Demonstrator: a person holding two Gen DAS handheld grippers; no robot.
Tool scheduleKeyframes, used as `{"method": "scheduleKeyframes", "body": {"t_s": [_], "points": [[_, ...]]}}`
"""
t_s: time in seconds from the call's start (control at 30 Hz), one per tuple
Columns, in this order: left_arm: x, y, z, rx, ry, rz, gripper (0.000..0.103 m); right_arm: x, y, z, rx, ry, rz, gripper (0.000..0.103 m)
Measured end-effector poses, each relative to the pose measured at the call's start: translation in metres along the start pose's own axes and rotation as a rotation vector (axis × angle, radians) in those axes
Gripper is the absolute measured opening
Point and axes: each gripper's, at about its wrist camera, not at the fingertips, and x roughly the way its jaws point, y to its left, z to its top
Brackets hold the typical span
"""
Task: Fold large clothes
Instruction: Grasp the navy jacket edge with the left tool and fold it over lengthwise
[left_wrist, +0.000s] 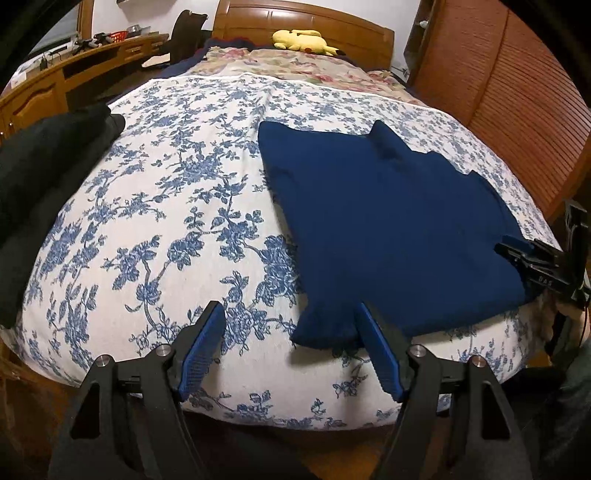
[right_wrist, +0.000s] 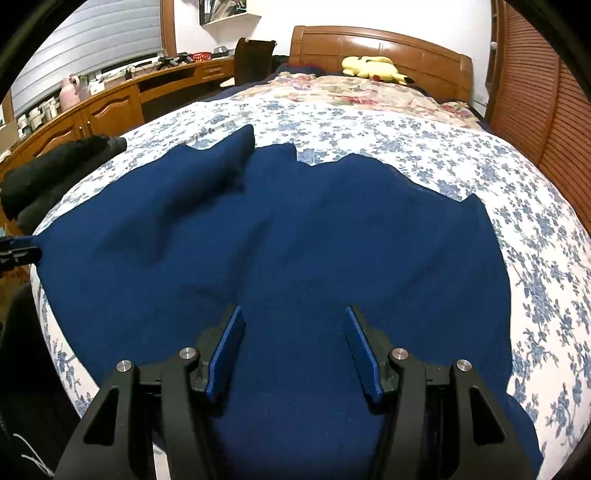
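Navy sweater (left_wrist: 388, 229) flat on bed (left_wrist: 166, 206), both claws spread apart, gripping nothing.
Long axis runs foot to headboard (left_wrist: 303, 26), collar end pointing at headboard. Left claw (left_wrist: 290, 350) at near hem corner; right claw (right_wrist: 293, 354) over sweater's near part. Black clothes (left_wrist: 40, 177) left.

Wooden headboard (right_wrist: 380, 48), floral-covered bed (left_wrist: 184, 192), curved wooden desk (right_wrist: 110, 103), louvered wardrobe doors (left_wrist: 517, 92), white wall (right_wrist: 266, 22)

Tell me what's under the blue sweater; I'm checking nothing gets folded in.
The sweater lies on the floral bedspread, which shows all around it. Anything beneath the fabric is hidden.
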Motion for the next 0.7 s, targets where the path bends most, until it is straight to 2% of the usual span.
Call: {"method": "scheduleKeyframes", "body": {"t_s": [0.3,0.43,0.47,0.5,0.57,0.7], "points": [[0.001,0.001,-0.002,-0.060,0.020,-0.082,0.045,-0.009,0.003,-0.007,-0.007,-0.011,0.011,0.059],[0.003,-0.003,0.001,-0.082,0.043,-0.113,0.025,-0.010,0.000,-0.006,-0.002,-0.012,0.014,0.059],[0.001,-0.008,0.003,-0.060,0.034,-0.088,0.014,-0.012,0.000,-0.006,-0.002,-0.015,0.014,0.059],[-0.002,-0.012,0.004,-0.041,0.028,-0.069,0.011,-0.013,0.000,-0.007,-0.002,-0.017,0.015,0.059],[-0.012,-0.025,0.011,0.012,-0.001,-0.025,0.009,-0.014,-0.001,-0.008,-0.003,-0.018,0.015,0.059],[-0.035,-0.053,0.030,0.093,-0.071,-0.011,0.008,-0.019,-0.009,-0.012,0.014,-0.021,0.009,0.059]]}}
